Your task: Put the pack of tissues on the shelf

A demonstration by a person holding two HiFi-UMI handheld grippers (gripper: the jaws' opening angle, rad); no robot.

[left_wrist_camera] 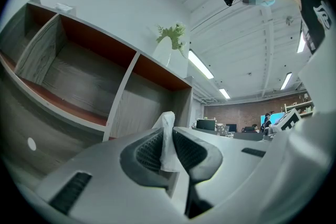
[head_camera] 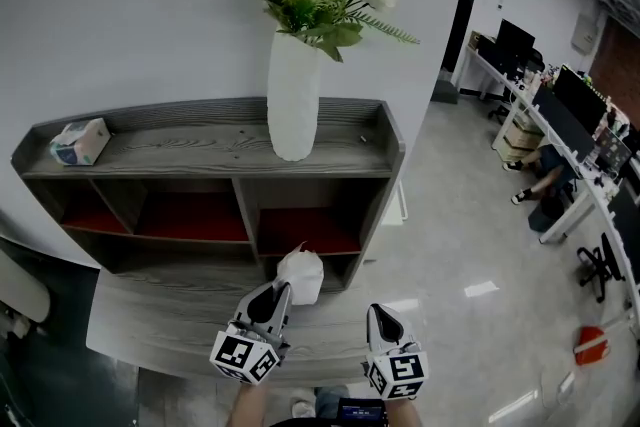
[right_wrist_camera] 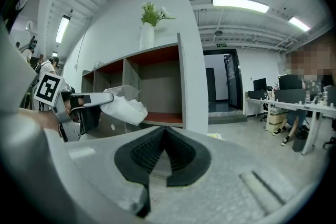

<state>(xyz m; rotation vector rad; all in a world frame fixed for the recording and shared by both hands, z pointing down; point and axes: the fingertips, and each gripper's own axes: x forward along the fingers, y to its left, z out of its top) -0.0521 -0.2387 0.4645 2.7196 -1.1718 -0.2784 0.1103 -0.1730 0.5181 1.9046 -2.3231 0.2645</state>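
In the head view my left gripper (head_camera: pixel 279 293) is shut on a white pack of tissues (head_camera: pixel 301 274), held just in front of the grey shelf unit (head_camera: pixel 200 147), near its lower right compartment (head_camera: pixel 305 227). The left gripper view shows a thin white edge of the pack (left_wrist_camera: pixel 167 122) pinched between the ribbed pads (left_wrist_camera: pixel 148 152). From the right gripper view the pack (right_wrist_camera: pixel 126 108) hangs crumpled from the left gripper (right_wrist_camera: pixel 107 97), before the open compartments. My right gripper (head_camera: pixel 378 314) is beside the left one, shut, with nothing in it (right_wrist_camera: pixel 165 135).
A tall white vase of flowers (head_camera: pixel 294 95) stands on the shelf top. A small tissue box (head_camera: pixel 80 142) lies at the top's left end. A broad grey ledge (head_camera: pixel 150 315) juts out below the compartments. Office desks with monitors (head_camera: pixel 560 105) and a seated person (head_camera: pixel 545 183) are at right.
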